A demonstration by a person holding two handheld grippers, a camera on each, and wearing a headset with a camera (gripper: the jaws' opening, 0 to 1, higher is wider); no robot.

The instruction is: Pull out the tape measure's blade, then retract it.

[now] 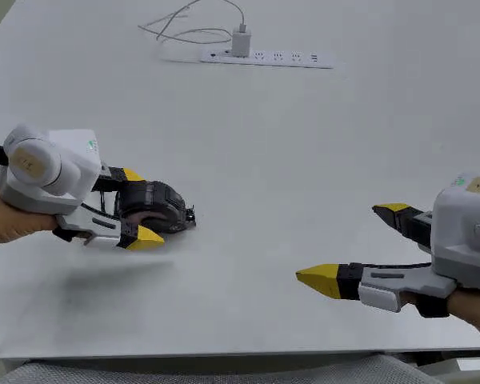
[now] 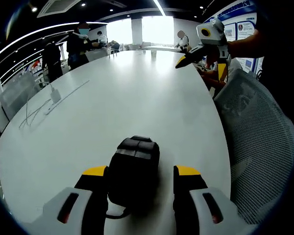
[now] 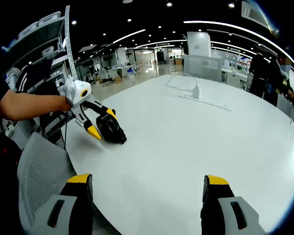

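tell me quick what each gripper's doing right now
Left gripper: around the tape measure; whether it grips cannot be told.
Right gripper: open, holding nothing.

Head view looks down; gripper views face inward (sharing tape measure).

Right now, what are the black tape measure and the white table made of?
The tape measure looks like matte black plastic, maybe rubber-coated: its casing is dull, ribbed and moulded. The table looks like smooth white laminate or painted board, I can't tell which: it is flat and even, with a soft sheen.
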